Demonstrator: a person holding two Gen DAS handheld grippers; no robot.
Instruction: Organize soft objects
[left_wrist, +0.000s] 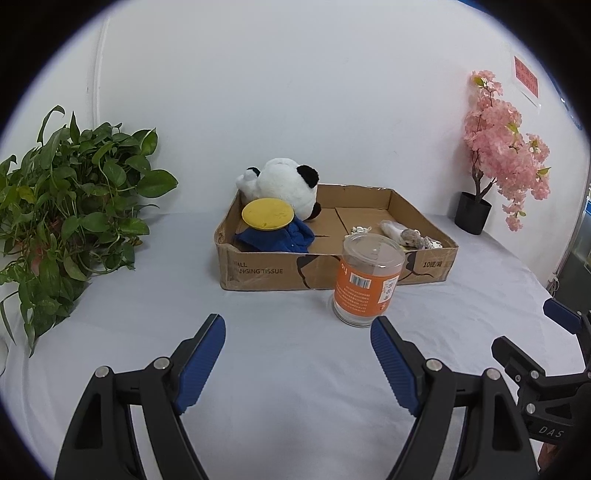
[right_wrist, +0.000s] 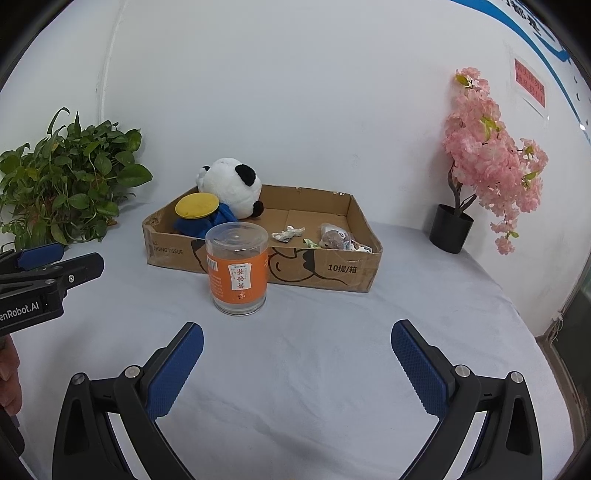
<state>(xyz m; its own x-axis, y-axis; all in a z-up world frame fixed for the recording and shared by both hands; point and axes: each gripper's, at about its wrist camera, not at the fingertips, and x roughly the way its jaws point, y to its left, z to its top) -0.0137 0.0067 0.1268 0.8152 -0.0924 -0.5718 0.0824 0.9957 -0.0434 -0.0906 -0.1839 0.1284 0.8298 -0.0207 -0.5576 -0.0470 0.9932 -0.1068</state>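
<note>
Two grippers, left (left_wrist: 297, 328) and right (right_wrist: 297, 334), are hovering over the cloth-covered table (right_wrist: 314, 369), each with jaws standing wide apart and gripping nothing. One cardboard box (left_wrist: 266, 271) is sitting mid-table, holding one panda (left_wrist: 284, 184) leaning on its far-left corner, one yellow disc (left_wrist: 266, 214) resting on one blue cloth (left_wrist: 280, 238), one small white scrap (right_wrist: 288, 233), and one bagged grey toy (right_wrist: 334, 238) at the near-right corner. One clear jar (right_wrist: 238, 273) with an orange label is standing upright just before the box's front wall, beyond the right gripper's left finger. One leafy plant (left_wrist: 70, 206) is bordering the left edge; one pink blossom tree (left_wrist: 502, 155) in a black pot is standing at far right. Bare cloth is lying open between both grippers and the box.
</note>
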